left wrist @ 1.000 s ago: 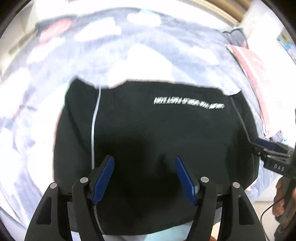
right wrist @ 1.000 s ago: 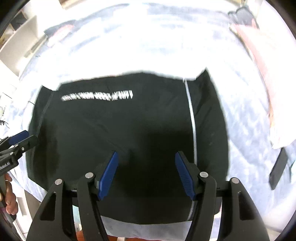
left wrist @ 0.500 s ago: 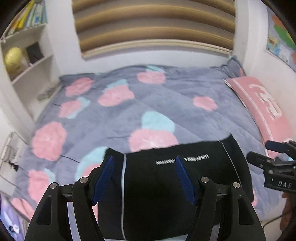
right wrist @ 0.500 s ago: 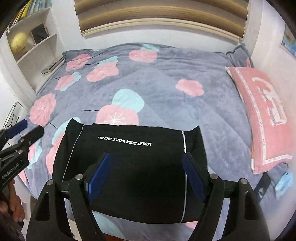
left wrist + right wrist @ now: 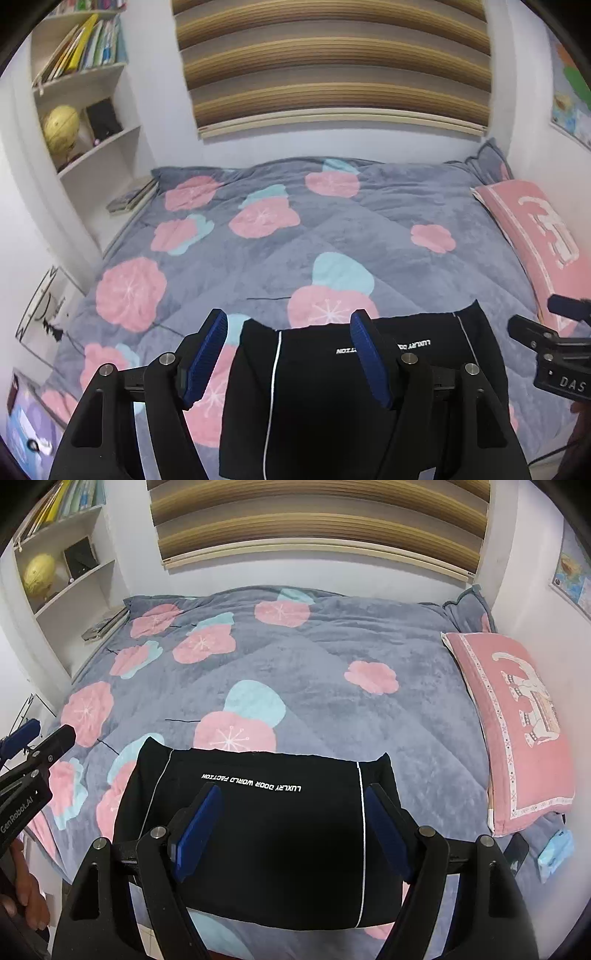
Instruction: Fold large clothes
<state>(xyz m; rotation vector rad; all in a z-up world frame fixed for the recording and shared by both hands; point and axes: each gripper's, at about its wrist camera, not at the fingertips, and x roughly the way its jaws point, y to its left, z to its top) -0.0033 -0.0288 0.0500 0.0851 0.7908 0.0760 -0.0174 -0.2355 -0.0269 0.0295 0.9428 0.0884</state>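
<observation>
The left tongs (image 5: 288, 354) stand released, blue ribbed pads apart with nothing between them. The right tongs (image 5: 291, 827) are likewise released; their jaws have just been opening, and they hang above the cloth without gripping it. Below both lies the black garment (image 5: 266, 834), folded into a flat rectangle at the near edge of the bed (image 5: 332, 657). Thin white piping runs down each side of it and a line of small white lettering crosses its far part.

The bed wears a plush grey quilt printed with pink blossoms and pale blue patches, stitched in diagonal seams. A pink pillow (image 5: 517, 723) with a pale woven figure lies along its right side. Behind the bed a white wall carries a brown striped blind (image 5: 332, 62); at left, white shelves (image 5: 81, 122) hold leaning books and a yellow globe (image 5: 61, 127).

Only the right wrist view shows a flat dark thing and a light blue thing (image 5: 556, 849) at the bed's near right corner, and part of a hand (image 5: 26, 897) at lower left. Each view catches the other tongs at its edge.
</observation>
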